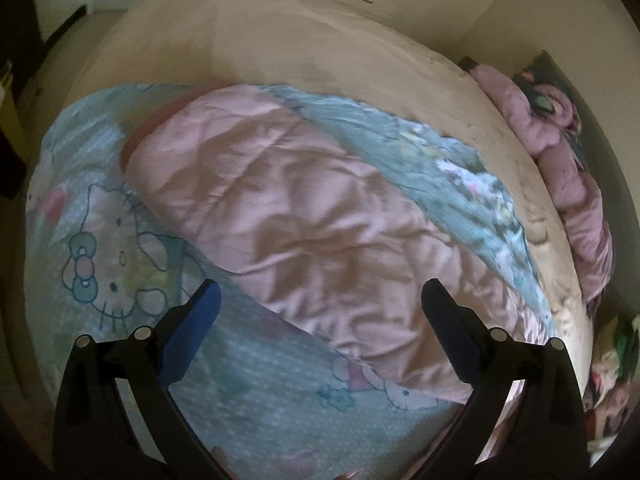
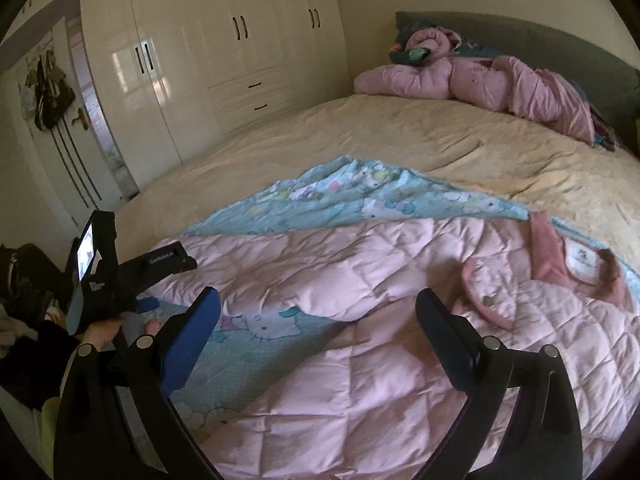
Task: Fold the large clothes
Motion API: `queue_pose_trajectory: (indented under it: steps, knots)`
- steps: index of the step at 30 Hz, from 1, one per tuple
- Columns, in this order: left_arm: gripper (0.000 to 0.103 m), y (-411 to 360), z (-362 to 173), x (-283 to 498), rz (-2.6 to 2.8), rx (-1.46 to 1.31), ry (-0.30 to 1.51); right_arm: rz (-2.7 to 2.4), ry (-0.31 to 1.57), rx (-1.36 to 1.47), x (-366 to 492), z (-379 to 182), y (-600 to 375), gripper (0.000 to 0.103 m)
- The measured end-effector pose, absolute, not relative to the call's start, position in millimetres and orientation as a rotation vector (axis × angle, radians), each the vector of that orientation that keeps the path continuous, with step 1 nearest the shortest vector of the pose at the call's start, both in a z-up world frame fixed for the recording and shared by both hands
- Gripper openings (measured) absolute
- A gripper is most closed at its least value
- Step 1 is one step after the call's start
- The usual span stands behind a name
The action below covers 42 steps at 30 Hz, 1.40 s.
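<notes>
Centrally, a pink quilted jacket (image 2: 400, 300) lies spread flat on a light-blue cartoon-cat blanket (image 2: 340, 196), which lies on a bed (image 2: 400, 136) with a cream cover. Jacket collar (image 2: 576, 276), darker pink with a white label, sits at the jacket's end nearest the headboard (image 2: 520, 36). A rounded flap with a metal snap (image 2: 487, 301) lies just beside the collar. Blanket shows beyond the jacket on the wardrobe side and on the near side, with a cat print (image 1: 116, 256) exposed next to the jacket's edge.

Right gripper (image 2: 318, 308): fingers spread wide, holding nothing, hovering above the jacket's middle; contact with the fabric not evident. Left gripper (image 1: 320, 300): fingers also spread wide, nothing between them, over the jacket's edge where it meets the blanket. In the right wrist view the left gripper's body is seen from outside at the jacket's wardrobe-side edge, held by a hand (image 2: 105, 330), its small screen lit.

Away from the jacket, at the headboard, a heap of pink padded clothing (image 2: 480, 80) lies bunched. White wardrobe (image 2: 200, 60) with dark handles stands beyond the bed's far side. Left wrist view is motion-blurred; fine detail unclear.
</notes>
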<state>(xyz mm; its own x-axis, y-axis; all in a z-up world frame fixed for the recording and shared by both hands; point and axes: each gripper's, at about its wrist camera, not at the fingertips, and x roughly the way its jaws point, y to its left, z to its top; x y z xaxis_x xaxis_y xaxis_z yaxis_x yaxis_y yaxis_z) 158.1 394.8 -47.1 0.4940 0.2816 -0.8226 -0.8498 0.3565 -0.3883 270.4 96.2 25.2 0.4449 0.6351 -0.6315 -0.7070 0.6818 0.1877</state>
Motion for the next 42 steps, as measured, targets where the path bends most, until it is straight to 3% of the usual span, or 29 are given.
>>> queue_pose_trajectory:
  steps: [13, 16, 18, 19, 21, 23, 42]
  knots:
    - [0.094, 441, -92, 158, 0.897, -1.048, 0.682, 0.865, 0.810, -0.078, 271, 2, 100, 0.097]
    - [0.073, 444, -85, 161, 0.901, -0.998, 0.642, 0.847, 0.819, -0.060, 275, 0, 86, 0.097]
    - [0.047, 442, -77, 158, 0.909, -0.959, 0.607, 0.833, 0.823, -0.050, 277, -1, 79, 0.097]
    - [0.042, 442, -73, 158, 0.900, -0.949, 0.594, 0.821, 0.827, -0.037, 279, -2, 72, 0.097]
    - [0.020, 441, -60, 156, 0.869, -0.918, 0.559, 0.803, 0.831, -0.006, 281, -3, 61, 0.097]
    - [0.014, 440, -47, 153, 0.829, -0.909, 0.510, 0.789, 0.833, 0.029, 282, -3, 50, 0.097]
    - [0.012, 384, 65, 148, 0.589, -0.731, 0.255, 0.648, 0.766, 0.230, 263, 17, -79, 0.097]
